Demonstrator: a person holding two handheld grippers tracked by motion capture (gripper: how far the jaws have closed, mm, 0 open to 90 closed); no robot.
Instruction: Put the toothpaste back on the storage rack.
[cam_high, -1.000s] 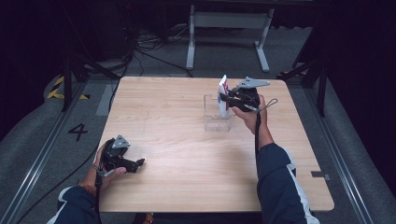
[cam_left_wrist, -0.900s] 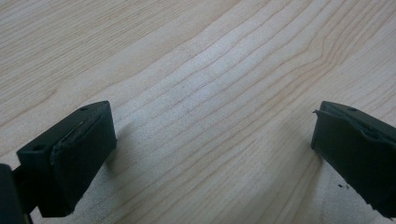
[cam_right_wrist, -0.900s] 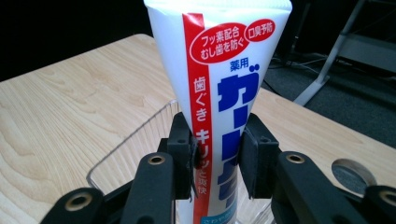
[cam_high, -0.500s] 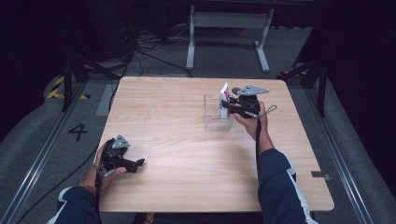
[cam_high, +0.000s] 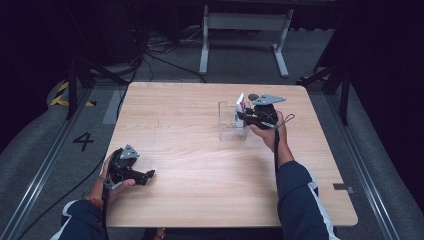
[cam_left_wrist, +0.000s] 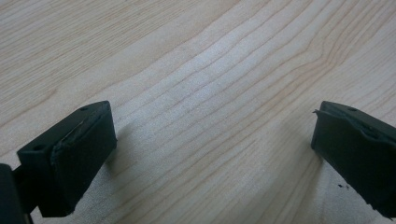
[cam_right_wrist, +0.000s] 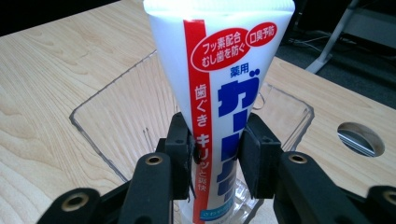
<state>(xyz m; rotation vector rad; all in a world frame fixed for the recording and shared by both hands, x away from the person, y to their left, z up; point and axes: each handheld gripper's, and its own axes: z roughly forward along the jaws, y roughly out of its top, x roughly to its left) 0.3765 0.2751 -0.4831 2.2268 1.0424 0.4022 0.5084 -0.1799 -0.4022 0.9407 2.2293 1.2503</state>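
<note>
A white toothpaste tube (cam_right_wrist: 219, 70) with a red stripe and blue lettering stands upright, its lower end inside a clear plastic box (cam_right_wrist: 112, 84). My right gripper (cam_right_wrist: 217, 140) is shut on the tube, one pad pressing each side. In the high view the tube (cam_high: 240, 107) rises out of the box (cam_high: 233, 131) at the table's right middle, with the right gripper (cam_high: 246, 117) beside it. At the near left my left gripper (cam_high: 147, 175) rests low on the wood. Its jaws stand wide apart in the left gripper view (cam_left_wrist: 210, 140) with bare table between them.
The wooden table (cam_high: 200, 150) has a round cable hole (cam_right_wrist: 360, 138) to the right of the box. Beyond the far edge stand a white metal frame (cam_high: 245, 20) and loose cables on the dark floor. A floor mark "4" (cam_high: 83, 141) lies at the left.
My right gripper has sunk a little with the tube, bringing it lower into the clear box. The left gripper has stayed where it was.
</note>
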